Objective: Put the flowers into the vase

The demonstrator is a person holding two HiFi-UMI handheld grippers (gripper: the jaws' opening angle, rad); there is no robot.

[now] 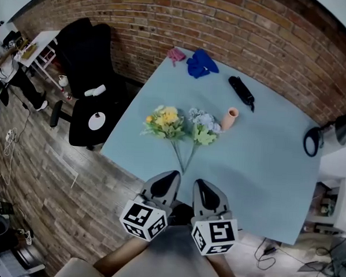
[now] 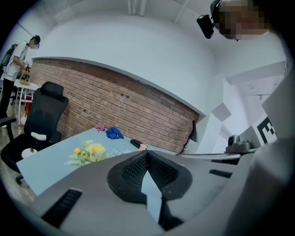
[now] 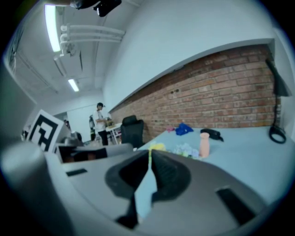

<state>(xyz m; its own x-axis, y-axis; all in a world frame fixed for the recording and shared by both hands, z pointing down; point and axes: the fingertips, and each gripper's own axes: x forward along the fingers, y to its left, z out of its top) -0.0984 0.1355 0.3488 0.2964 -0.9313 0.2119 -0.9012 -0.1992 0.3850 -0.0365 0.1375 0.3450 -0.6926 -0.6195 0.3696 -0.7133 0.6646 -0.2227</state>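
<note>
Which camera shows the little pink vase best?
The head view: the vase is whole and sharp beside the flowers. The right gripper view shows it upright but blurry; the left gripper view shows only its top.

A pale blue surface (image 1: 264, 169) is seen, with yellow flowers (image 1: 167, 118), whitish-blue flowers (image 1: 204, 120) and a peach vase (image 1: 229, 118). A blue cloth (image 1: 202, 64), a pink cloth (image 1: 176, 54) and a red-brown brick wall (image 1: 254, 29) are also seen.

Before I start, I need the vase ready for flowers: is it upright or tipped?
Upright: the vase stands on its base on the table, mouth up.
</note>
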